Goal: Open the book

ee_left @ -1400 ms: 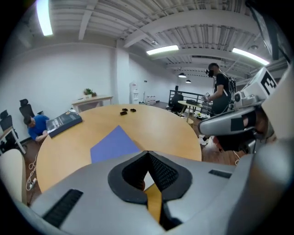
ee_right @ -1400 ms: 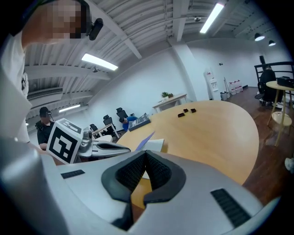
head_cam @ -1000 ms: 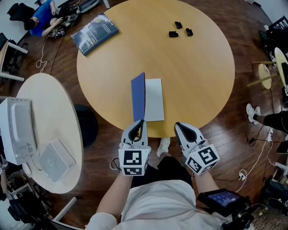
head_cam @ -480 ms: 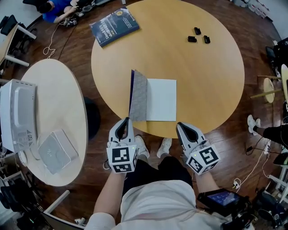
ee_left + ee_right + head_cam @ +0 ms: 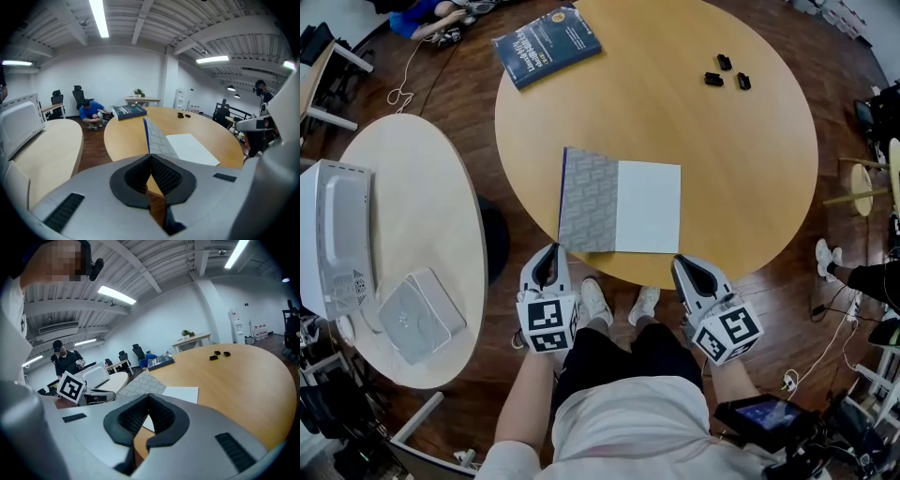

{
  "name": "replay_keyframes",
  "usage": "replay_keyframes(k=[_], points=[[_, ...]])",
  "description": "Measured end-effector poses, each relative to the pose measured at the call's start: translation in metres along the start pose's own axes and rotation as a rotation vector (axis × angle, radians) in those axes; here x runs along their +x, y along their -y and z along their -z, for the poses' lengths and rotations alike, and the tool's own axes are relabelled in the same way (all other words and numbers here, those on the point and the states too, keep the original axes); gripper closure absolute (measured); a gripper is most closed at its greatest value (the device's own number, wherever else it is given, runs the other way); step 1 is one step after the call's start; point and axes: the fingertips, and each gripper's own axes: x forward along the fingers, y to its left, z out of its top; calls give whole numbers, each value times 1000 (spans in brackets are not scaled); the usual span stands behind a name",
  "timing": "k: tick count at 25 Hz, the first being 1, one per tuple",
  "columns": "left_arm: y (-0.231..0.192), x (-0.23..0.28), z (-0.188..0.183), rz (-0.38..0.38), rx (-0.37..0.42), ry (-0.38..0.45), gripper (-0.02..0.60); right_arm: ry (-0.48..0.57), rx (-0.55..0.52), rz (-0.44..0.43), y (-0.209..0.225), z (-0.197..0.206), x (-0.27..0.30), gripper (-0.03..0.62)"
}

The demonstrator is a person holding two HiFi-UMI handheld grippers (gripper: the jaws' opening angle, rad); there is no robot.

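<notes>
The left gripper [image 5: 551,250] has its jaws pressed together on the near corner of the grey-lined blue cover [image 5: 587,201] of the thin white-paged book [image 5: 649,208]. The book lies open at the near edge of the round wooden table [image 5: 722,159]. The right gripper [image 5: 680,262] hovers just off that edge, jaws together on nothing.

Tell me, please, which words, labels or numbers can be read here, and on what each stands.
Nothing reads clearly.
On the blue book: cover print, too small and blurred to read.
On the open book: bare white page, grey patterned leaf, no words.
On the marker cubes: black-and-white squares only, no letters.
</notes>
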Motion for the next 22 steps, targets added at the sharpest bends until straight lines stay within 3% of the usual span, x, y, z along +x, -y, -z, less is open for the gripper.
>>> replay_keyframes(k=[9, 22], points=[[-28, 21, 37, -14, -40, -59, 571, -45, -8, -1, -4, 14, 13, 597], [-40, 42, 70, -14, -81, -82, 571, -98, -15, -27, -17, 31, 18, 597]])
